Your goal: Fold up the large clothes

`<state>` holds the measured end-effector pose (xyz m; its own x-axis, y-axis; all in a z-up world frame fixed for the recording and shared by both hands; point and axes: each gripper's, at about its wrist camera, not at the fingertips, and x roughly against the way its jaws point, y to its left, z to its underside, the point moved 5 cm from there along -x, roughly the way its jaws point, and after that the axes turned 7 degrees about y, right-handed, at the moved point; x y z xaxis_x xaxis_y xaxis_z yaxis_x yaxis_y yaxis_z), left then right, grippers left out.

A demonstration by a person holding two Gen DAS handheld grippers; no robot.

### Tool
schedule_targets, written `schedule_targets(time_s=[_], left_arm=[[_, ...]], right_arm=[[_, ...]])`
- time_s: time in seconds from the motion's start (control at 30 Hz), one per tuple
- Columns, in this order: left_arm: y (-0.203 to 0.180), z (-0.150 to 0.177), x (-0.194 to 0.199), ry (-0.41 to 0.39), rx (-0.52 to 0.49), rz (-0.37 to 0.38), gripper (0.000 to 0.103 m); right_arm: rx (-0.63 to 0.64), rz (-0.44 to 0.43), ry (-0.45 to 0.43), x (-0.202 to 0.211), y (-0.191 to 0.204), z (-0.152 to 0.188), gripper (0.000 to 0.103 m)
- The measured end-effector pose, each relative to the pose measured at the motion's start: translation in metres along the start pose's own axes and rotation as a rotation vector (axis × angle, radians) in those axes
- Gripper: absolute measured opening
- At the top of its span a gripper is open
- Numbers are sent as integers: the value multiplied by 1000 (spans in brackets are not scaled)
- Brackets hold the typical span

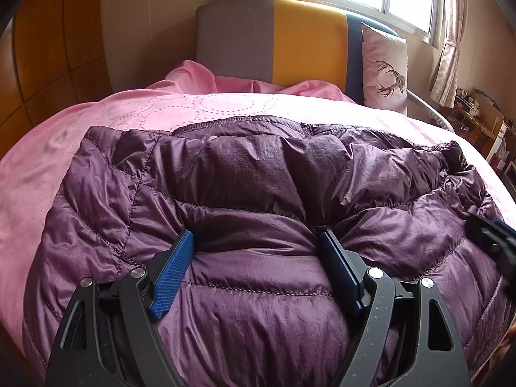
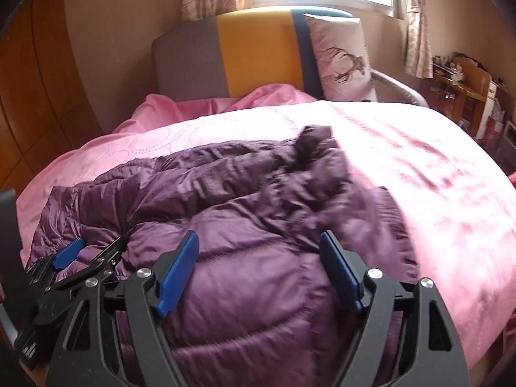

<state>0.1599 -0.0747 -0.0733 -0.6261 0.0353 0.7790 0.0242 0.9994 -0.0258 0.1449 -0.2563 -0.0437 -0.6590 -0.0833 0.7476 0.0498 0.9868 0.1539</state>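
Observation:
A purple quilted down jacket (image 1: 245,193) lies spread on the pink bed cover (image 1: 64,161), zipper and collar at its far edge. My left gripper (image 1: 256,242) is open, its blue pads resting on the jacket's near part with puffy fabric bulging between them. In the right wrist view the jacket (image 2: 245,213) lies rumpled, a dark sleeve end (image 2: 309,145) sticking up at its far side. My right gripper (image 2: 259,242) is open over the jacket's near right part. The left gripper (image 2: 87,251) shows at the left, on the jacket.
The bed cover (image 2: 419,177) stretches bare to the right of the jacket. A grey, yellow and blue headboard (image 1: 283,38) and a deer-print pillow (image 1: 383,67) stand at the far end. A wooden wardrobe (image 1: 48,48) is left; cluttered shelves (image 2: 464,84) are right.

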Motion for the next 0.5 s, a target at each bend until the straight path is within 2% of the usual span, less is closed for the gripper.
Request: schedule_targets(time_s=[0.07, 0.13, 0.23, 0.37, 0.5], left_arm=[[-1, 1, 0, -5, -2, 0, 78], [0, 2, 0, -5, -2, 1, 78], [0, 2, 1, -2, -3, 4, 78], [1, -1, 3, 4, -14, 11, 78], [1, -2, 8, -3, -34, 4, 78]], right_arm=[[-31, 27, -11, 13, -18, 2, 84], [-70, 62, -17, 24, -38, 5, 86], [-158, 64, 4, 35, -73, 14, 88], [-319, -12, 52, 41, -117, 33, 91], [-433, -127, 94, 43, -138, 54, 92]])
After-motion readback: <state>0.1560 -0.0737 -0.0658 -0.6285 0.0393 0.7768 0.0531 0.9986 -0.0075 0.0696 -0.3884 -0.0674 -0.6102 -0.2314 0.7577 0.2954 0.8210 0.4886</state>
